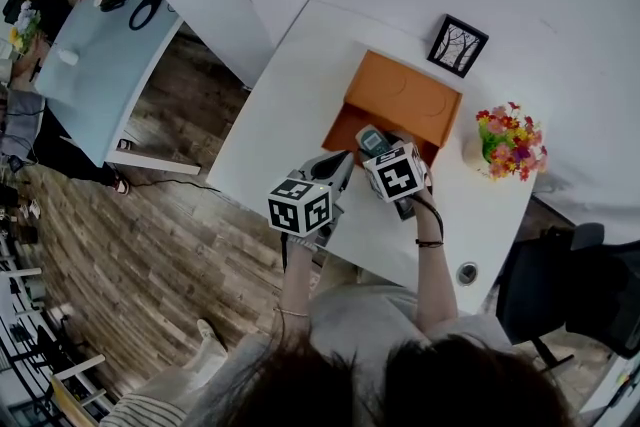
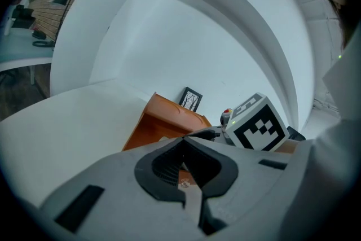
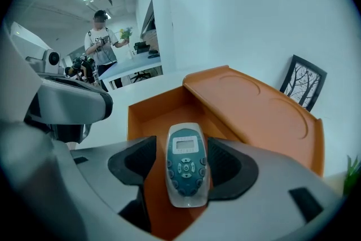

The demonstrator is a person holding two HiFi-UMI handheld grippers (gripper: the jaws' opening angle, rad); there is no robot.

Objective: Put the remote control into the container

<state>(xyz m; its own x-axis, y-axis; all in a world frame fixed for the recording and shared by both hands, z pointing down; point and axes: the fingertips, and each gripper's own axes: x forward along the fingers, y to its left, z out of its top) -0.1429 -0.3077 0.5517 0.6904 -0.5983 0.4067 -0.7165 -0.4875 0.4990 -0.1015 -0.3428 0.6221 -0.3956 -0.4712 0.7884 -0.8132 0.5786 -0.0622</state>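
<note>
An orange container (image 1: 372,123) stands open on the white table (image 1: 290,105), its lid (image 1: 405,95) tipped back. My right gripper (image 1: 378,150) is shut on a grey-blue remote control (image 1: 371,141) and holds it just over the container's near edge. In the right gripper view the remote control (image 3: 186,175) lies lengthwise between the pads of the right gripper (image 3: 185,147), buttons up, above the container's orange inside (image 3: 161,110). My left gripper (image 1: 338,173) hovers to the left of the container. In its own view the left gripper (image 2: 183,169) is shut and holds nothing.
A black picture frame (image 1: 457,45) leans on the wall behind the container. A pot of flowers (image 1: 510,143) stands at its right. A black chair (image 1: 575,285) is beside the table. A pale blue desk (image 1: 95,55) is at far left, and a person (image 3: 101,42) stands far off.
</note>
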